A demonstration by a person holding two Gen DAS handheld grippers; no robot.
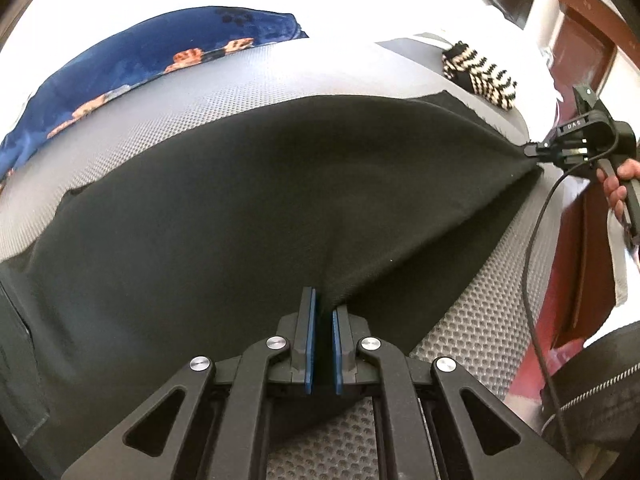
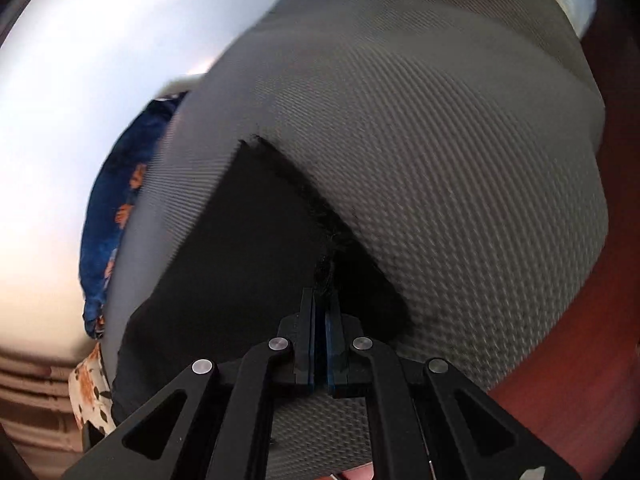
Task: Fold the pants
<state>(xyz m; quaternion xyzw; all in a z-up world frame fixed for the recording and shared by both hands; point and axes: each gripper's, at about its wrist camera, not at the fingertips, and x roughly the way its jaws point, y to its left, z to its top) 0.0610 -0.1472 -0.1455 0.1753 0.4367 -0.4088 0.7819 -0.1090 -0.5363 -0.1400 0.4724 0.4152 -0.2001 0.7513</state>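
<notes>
Black pants [image 1: 248, 184] lie spread over a grey textured mat [image 1: 240, 76]. My left gripper [image 1: 323, 304] is shut on the near edge of the pants and lifts it slightly. My right gripper [image 1: 534, 150] shows at the right in the left wrist view, shut on the frayed leg end and pulling it taut. In the right wrist view my right gripper [image 2: 323, 300] pinches the frayed hem of the pants [image 2: 248, 248] above the mat [image 2: 460, 180].
A blue pillow with orange prints [image 1: 152, 52] lies at the mat's far left. A black and cream striped cloth [image 1: 478, 74] lies at the far right. A red-brown floor [image 2: 592, 380] is beyond the mat's right edge. A black cable [image 1: 536, 280] hangs from the right gripper.
</notes>
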